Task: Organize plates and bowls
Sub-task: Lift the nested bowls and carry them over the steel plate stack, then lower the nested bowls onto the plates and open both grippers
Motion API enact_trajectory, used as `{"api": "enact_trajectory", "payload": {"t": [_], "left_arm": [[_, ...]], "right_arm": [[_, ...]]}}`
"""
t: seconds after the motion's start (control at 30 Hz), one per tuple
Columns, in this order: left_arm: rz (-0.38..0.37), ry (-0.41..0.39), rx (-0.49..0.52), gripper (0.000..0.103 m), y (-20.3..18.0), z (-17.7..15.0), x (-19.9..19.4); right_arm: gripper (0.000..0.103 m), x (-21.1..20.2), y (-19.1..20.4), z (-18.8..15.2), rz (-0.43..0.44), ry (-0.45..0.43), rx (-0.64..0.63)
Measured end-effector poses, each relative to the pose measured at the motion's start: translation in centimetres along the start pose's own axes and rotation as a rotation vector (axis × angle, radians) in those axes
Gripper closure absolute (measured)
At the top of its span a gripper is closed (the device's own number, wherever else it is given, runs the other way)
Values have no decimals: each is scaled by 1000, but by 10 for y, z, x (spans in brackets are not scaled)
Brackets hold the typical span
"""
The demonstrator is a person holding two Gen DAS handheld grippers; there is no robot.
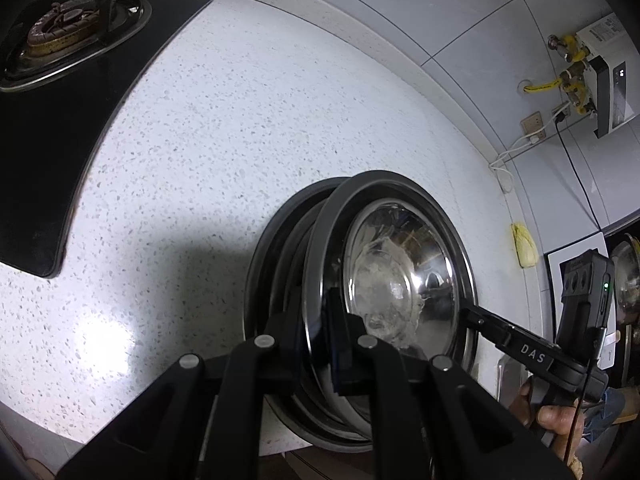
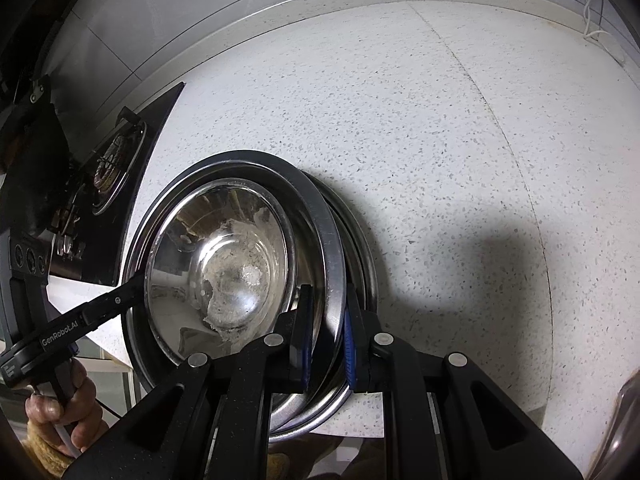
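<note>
A shiny steel plate with a steel bowl nested in it is held between both grippers, just above a second steel plate that lies on the speckled white counter. My left gripper is shut on the held plate's near rim. The right gripper's finger grips the opposite rim. In the right wrist view, my right gripper is shut on the plate's rim, the bowl sits inside, and the left gripper's finger clamps the far side. The lower plate peeks out behind.
A black gas hob with a burner is set in the counter at the left. A wall heater with yellow pipes and cables hangs on the tiled wall at the right. A yellow cloth lies near the counter's right end.
</note>
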State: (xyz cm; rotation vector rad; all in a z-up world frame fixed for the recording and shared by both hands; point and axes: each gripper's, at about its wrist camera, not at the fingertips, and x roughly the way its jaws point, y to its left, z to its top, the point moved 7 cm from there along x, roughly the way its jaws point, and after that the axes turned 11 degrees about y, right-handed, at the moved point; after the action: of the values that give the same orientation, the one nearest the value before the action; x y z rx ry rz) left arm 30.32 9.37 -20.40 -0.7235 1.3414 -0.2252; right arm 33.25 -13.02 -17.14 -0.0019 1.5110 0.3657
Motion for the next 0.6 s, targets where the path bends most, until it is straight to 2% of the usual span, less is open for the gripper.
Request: {"api": "enact_trajectory", "payload": {"t": [0.3, 0.6], "left_arm": [[21, -35, -31, 94, -1, -6, -1], [132, -57, -81, 94, -12, -17, 0]], "right_arm": [[90, 0, 1, -1, 5, 9, -48], [90, -2, -3, -4, 53, 15, -97]]}}
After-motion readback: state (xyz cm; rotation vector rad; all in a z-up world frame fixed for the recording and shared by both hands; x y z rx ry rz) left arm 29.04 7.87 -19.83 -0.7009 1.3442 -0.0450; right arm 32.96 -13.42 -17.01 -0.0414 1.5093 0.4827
